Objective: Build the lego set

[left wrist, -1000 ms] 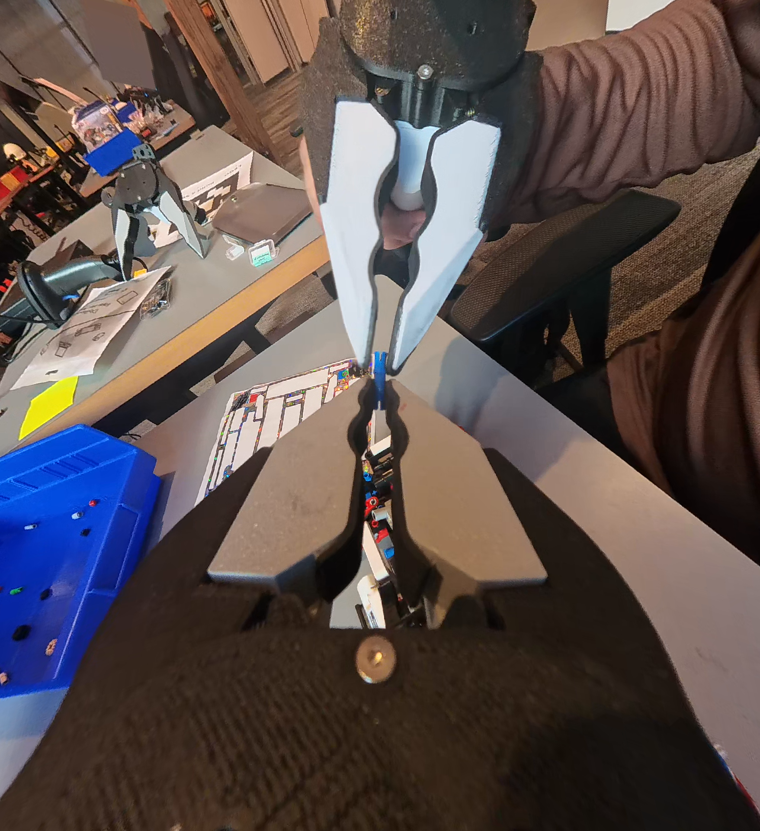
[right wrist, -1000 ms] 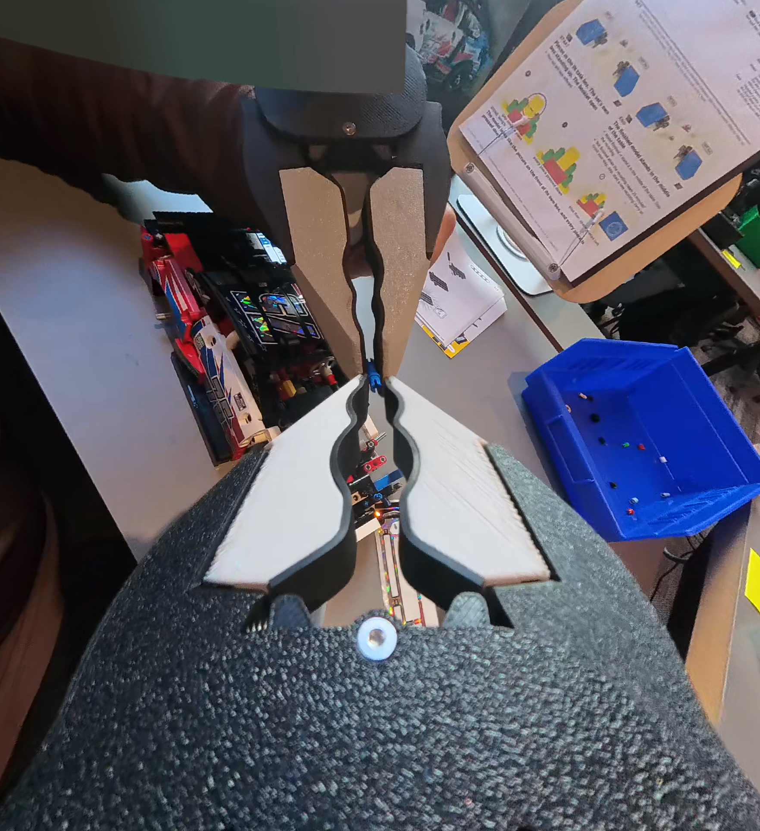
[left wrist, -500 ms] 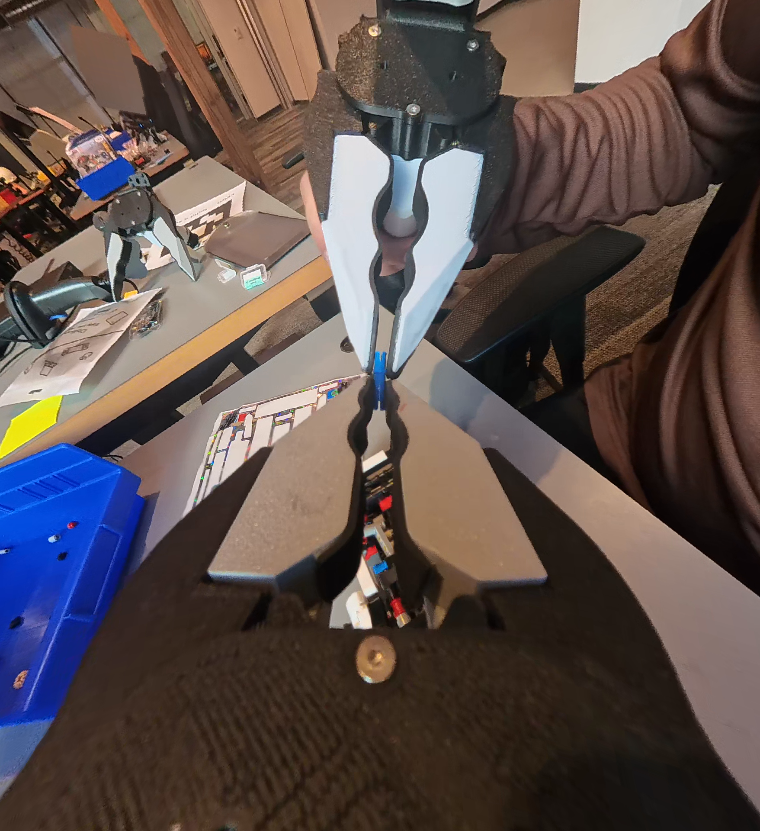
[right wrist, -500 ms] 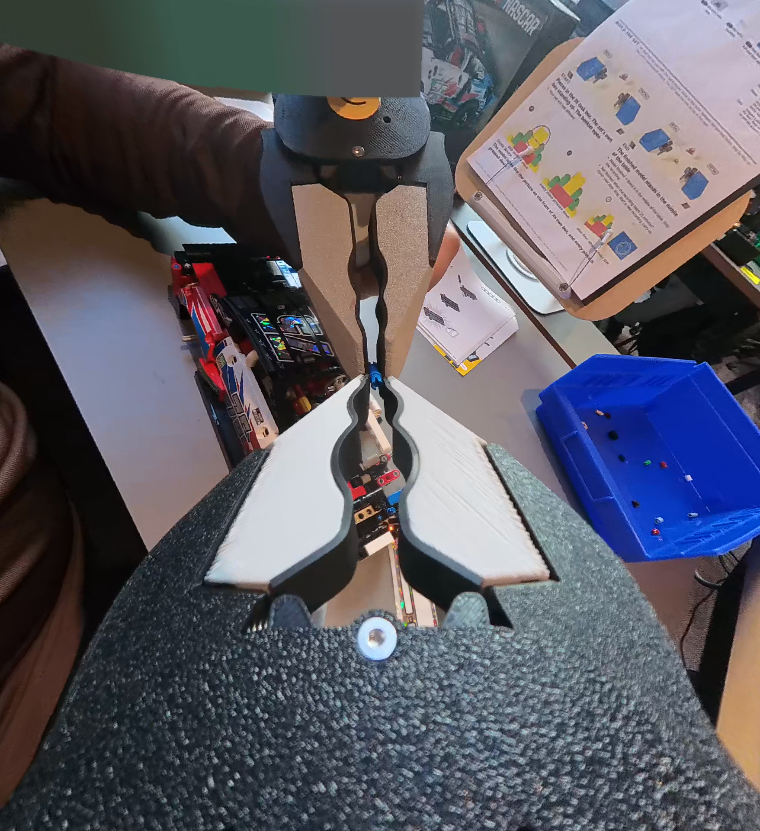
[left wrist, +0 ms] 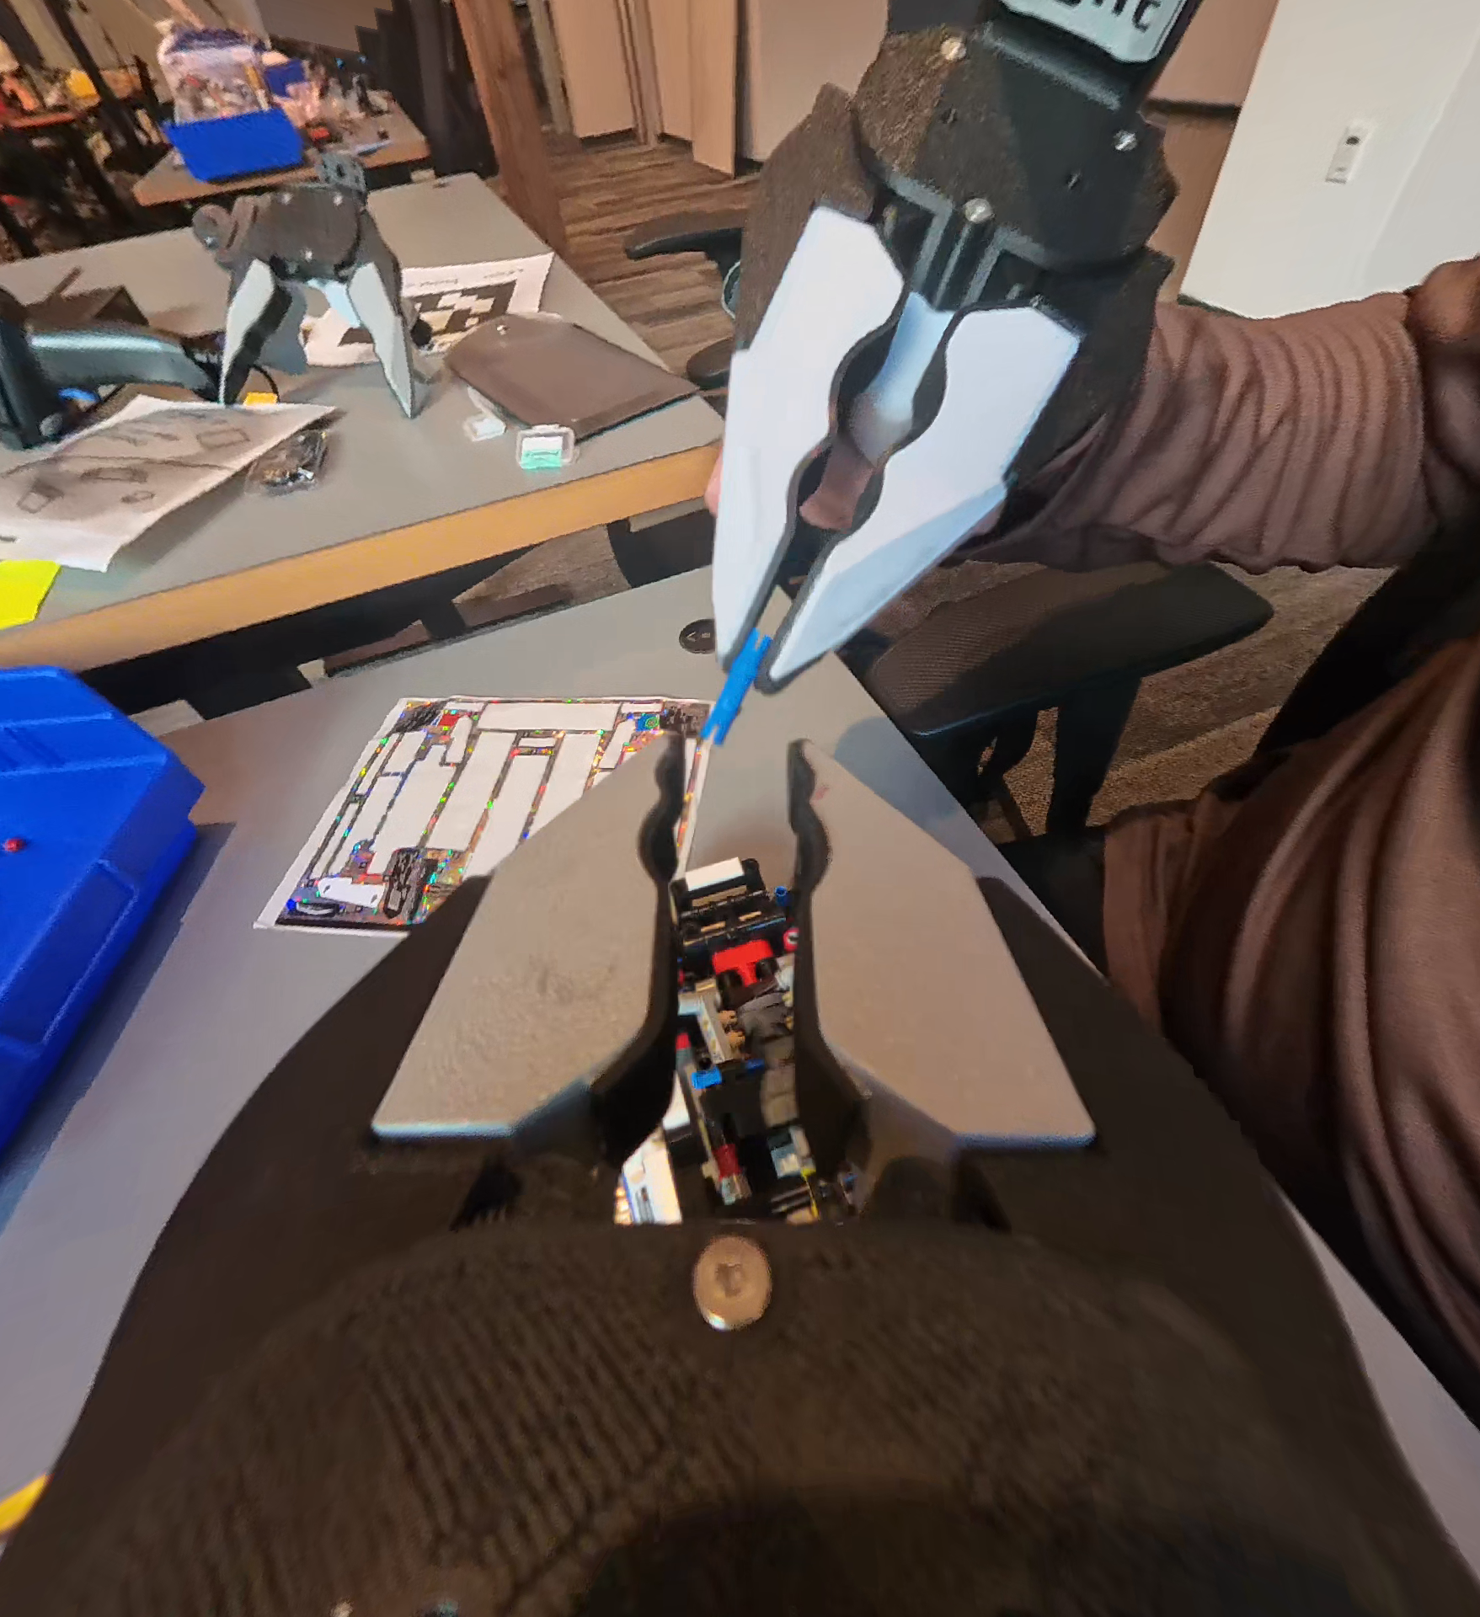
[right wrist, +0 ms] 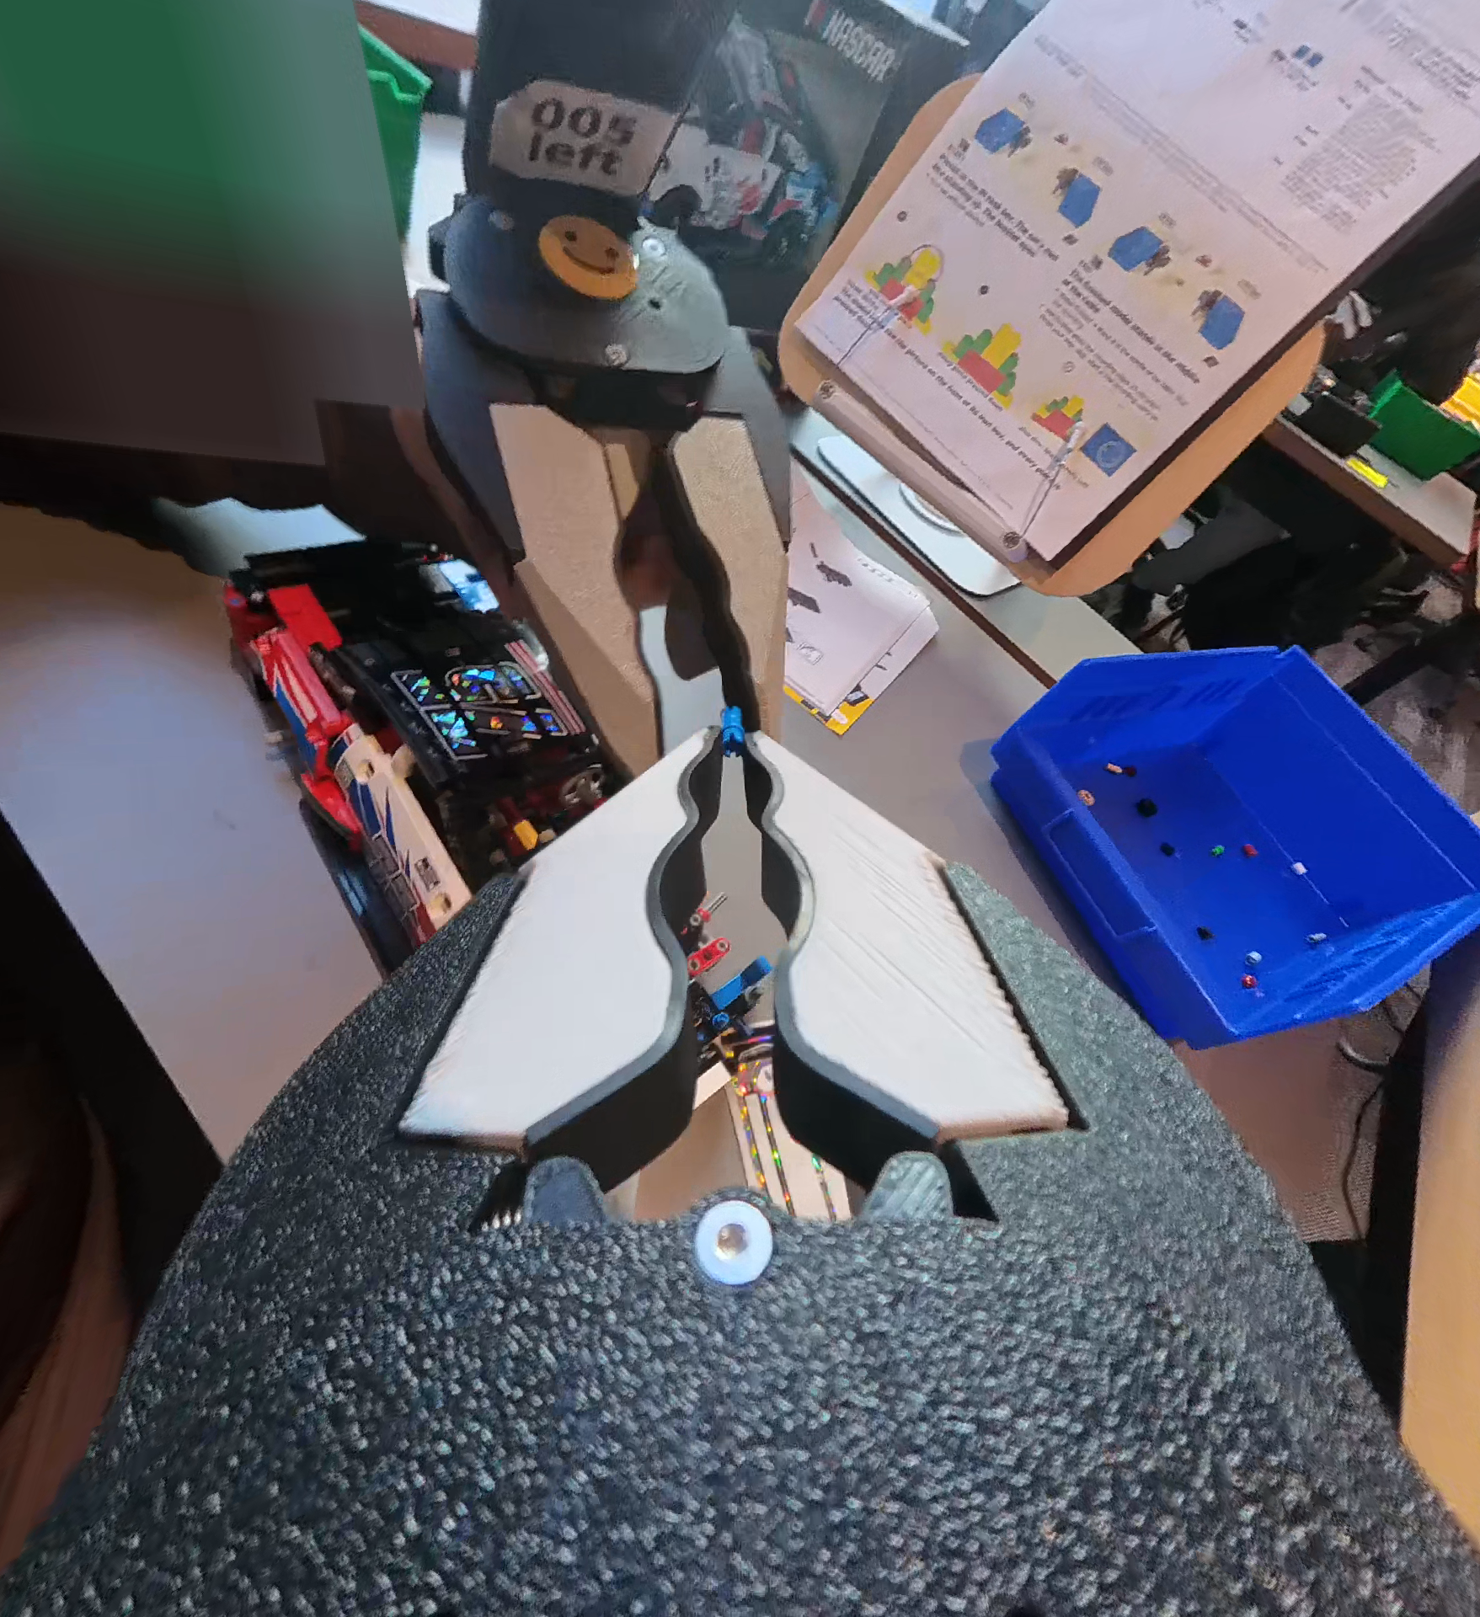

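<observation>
A small blue lego pin is pinched at the tips of my right gripper, which hangs over the grey table in the left wrist view. The right wrist view shows its white fingers shut on the pin. My left gripper is open, with its grey fingertips just below the pin and apart from it. It also shows in the right wrist view, open behind the pin. The red, white and black lego car lies on the table, partly under my left gripper.
A sticker sheet lies beyond the car. A blue bin with several small parts stands beside it. An instruction board and a folded booklet stand behind. A person's sleeve and a chair are at right. My left and right fingertips are right by each other.
Both grippers were shut on the blue pin. My left gripper has opened and let it go. The right gripper keeps the pin and has drawn slightly away.
</observation>
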Action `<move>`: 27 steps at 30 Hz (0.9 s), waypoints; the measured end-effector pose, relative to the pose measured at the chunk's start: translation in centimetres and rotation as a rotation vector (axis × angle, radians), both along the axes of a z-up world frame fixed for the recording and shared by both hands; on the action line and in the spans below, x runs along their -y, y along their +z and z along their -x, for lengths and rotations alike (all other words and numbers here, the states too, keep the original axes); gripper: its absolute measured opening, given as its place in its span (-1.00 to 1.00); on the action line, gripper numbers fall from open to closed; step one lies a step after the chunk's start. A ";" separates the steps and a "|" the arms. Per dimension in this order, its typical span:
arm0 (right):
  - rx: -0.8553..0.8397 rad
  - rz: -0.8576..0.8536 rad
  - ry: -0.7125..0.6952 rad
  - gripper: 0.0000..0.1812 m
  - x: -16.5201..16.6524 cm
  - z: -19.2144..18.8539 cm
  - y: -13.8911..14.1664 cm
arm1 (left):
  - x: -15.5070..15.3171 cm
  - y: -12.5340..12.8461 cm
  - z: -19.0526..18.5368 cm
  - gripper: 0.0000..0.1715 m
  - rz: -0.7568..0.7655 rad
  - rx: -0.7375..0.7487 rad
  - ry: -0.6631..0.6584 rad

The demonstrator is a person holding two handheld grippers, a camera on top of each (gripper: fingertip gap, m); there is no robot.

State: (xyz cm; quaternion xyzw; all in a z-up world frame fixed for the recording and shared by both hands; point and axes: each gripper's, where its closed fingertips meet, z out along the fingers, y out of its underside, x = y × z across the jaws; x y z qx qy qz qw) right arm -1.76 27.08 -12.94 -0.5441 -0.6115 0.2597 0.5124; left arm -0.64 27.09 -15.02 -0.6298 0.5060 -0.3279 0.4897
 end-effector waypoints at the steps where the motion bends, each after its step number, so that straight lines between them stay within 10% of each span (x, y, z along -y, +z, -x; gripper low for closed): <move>1: -0.014 0.013 -0.011 -0.95 -0.3 0.0 0.3 | -0.3 0.1 0.1 -0.72 0.019 0.003 0.018; 14: 0.004 0.086 -0.048 -0.95 -1.4 0.2 -0.1 | -2.3 -0.7 1.7 -0.68 0.103 -0.034 0.140; 27: 0.367 0.054 -0.016 -0.95 4.5 -2.1 -8.5 | -0.1 -6.5 2.8 -0.98 0.156 -0.307 -0.057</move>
